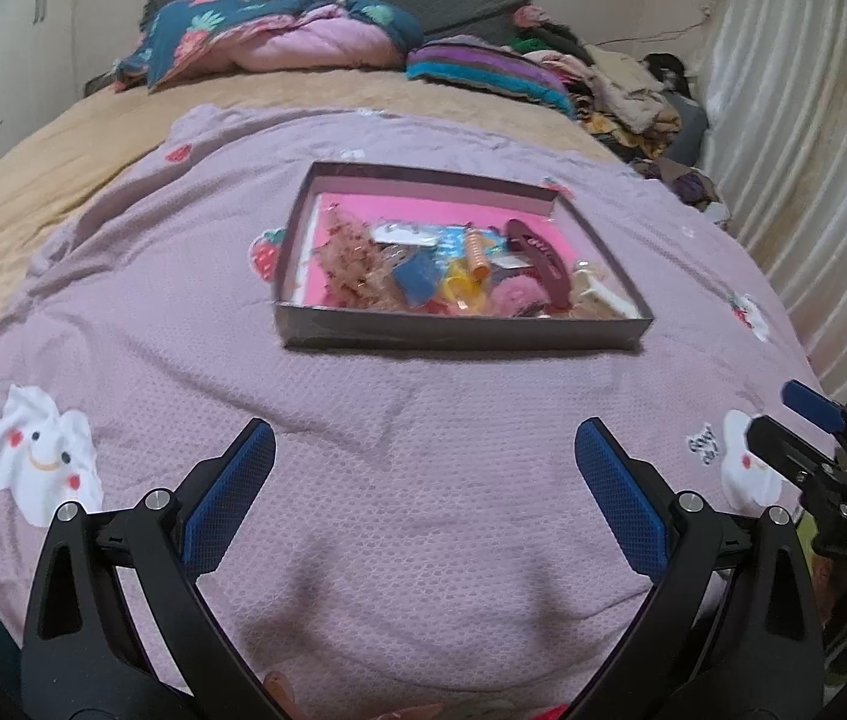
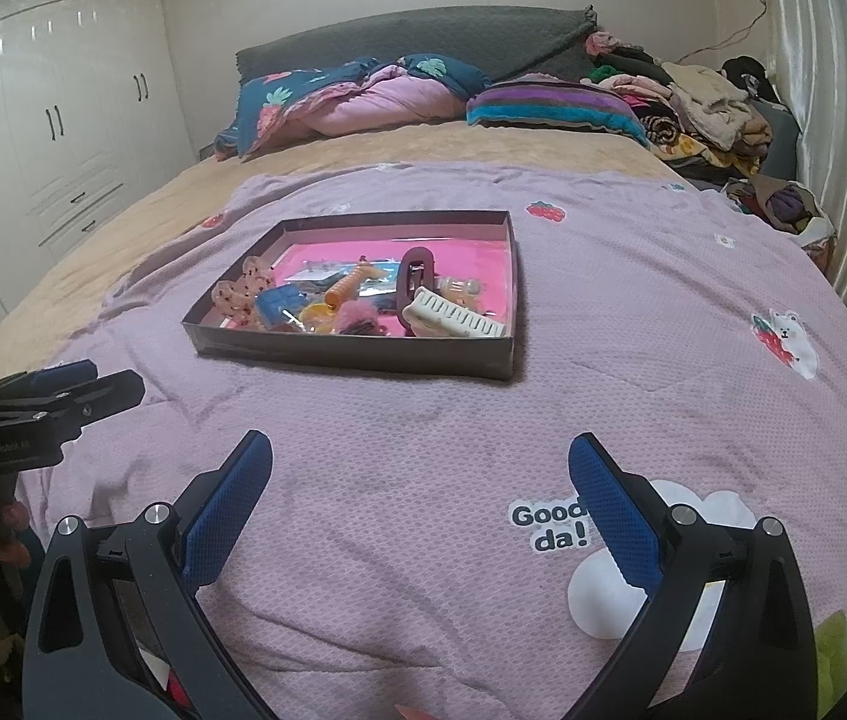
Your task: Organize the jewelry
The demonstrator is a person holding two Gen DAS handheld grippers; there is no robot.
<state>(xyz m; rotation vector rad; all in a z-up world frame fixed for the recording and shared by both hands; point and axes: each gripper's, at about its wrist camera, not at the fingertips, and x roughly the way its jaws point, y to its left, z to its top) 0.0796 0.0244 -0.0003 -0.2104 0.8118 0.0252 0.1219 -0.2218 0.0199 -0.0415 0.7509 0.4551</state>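
Observation:
A shallow dark box (image 1: 459, 333) with a pink floor lies on the lilac blanket (image 1: 423, 408); it also shows in the right wrist view (image 2: 357, 354). It holds several hair accessories: a dark red claw clip (image 1: 537, 258), a cream claw clip (image 2: 453, 315), an orange spiral tie (image 2: 345, 288), a blue clip (image 1: 417, 282). My left gripper (image 1: 423, 450) is open and empty over the blanket, short of the box. My right gripper (image 2: 420, 462) is open and empty, also short of the box. Each gripper shows at the edge of the other's view.
The bed carries a tan sheet (image 2: 183, 192), a folded quilt (image 2: 357, 96), a striped blanket (image 2: 549, 105) and a clothes pile (image 2: 705, 108) at the far end. A white wardrobe (image 2: 51, 120) stands on the left, a curtain (image 2: 831, 120) on the right.

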